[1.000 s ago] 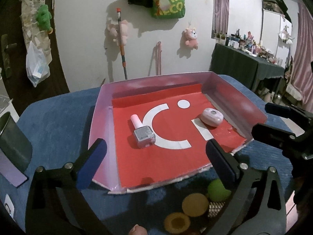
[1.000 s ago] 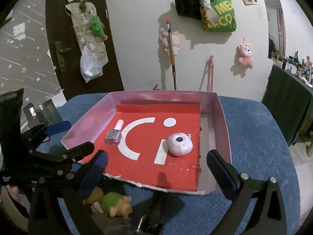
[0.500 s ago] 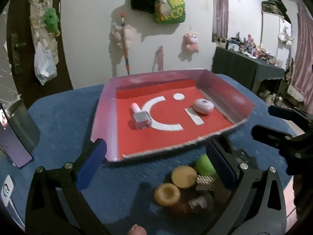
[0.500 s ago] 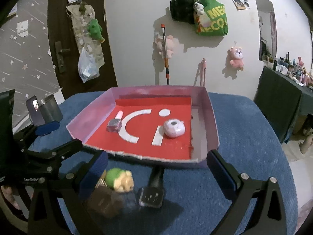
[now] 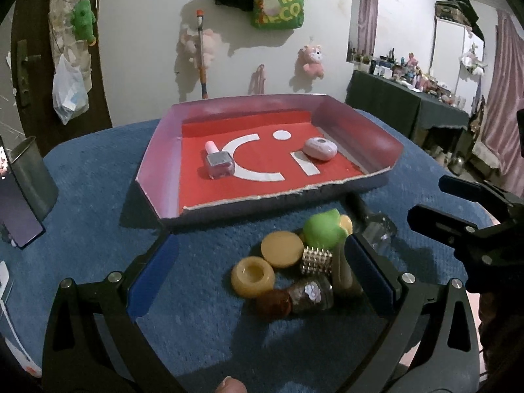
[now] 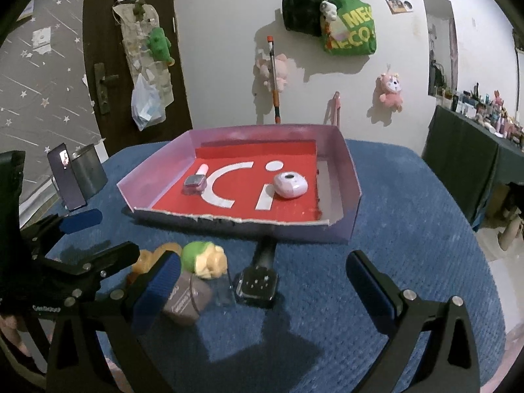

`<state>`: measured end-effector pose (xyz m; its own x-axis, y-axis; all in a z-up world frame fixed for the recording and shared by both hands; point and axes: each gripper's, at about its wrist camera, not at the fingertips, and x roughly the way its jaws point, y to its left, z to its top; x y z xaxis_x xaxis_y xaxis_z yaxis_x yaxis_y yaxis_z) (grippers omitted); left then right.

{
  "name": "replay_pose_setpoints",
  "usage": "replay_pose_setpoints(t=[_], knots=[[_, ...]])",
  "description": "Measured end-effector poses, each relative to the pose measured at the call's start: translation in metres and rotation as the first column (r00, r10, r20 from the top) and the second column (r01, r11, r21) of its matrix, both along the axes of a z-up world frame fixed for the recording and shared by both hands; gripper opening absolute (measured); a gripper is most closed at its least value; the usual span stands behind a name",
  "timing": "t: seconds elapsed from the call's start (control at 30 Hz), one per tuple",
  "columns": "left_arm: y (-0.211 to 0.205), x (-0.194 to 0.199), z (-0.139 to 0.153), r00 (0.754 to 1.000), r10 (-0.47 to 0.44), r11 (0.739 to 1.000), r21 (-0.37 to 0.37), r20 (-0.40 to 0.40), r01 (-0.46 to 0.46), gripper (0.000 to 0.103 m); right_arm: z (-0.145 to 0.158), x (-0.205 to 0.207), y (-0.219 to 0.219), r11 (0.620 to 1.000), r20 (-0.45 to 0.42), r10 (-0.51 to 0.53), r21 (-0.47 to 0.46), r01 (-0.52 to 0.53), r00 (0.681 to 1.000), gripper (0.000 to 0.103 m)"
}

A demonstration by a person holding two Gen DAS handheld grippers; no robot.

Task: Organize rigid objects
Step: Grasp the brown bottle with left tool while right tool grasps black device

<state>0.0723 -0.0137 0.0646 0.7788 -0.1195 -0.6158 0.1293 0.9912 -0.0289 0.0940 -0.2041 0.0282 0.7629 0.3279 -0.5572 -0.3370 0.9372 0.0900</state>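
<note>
Left wrist view shows the left gripper (image 5: pixel 262 278) spread wide, empty, over a pile of small toys (image 5: pixel 294 262). Beyond, the tray (image 5: pixel 157 163) holds a nail polish bottle (image 5: pixel 217 160); the right gripper (image 6: pixel 262 278) also gapes empty.

Near the pile, a beige bottle (image 5: pixel 342 270) is partly hidden behind the left gripper's right finger (image 5: pixel 370 271). A fingertip (image 5: pixel 231 386) is cut off by the bottom edge. A phone (image 5: pixel 16 209) is cropped at the left edge. Items on the far dresser (image 5: pixel 409 75) are too small to identify.
</note>
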Motion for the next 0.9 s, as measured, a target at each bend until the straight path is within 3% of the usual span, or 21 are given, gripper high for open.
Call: replay_pose_setpoints(t=[0.3,0.9], knots=[[0.004,0.0,-0.02,0.995,-0.002,0.999,-0.042,-0.101,-0.003,0.103,-0.017,-0.002,0.007,1.0,-0.045,0.004,-0.008,-0.005,0.999,0.103],[0.01,-0.004,-0.036,0.99,0.009,0.998,-0.064,-0.141,-0.018,0.103,-0.032,0.002,-0.013,0.996,-0.081,-0.081,-0.046,0.077,0.993,0.103]])
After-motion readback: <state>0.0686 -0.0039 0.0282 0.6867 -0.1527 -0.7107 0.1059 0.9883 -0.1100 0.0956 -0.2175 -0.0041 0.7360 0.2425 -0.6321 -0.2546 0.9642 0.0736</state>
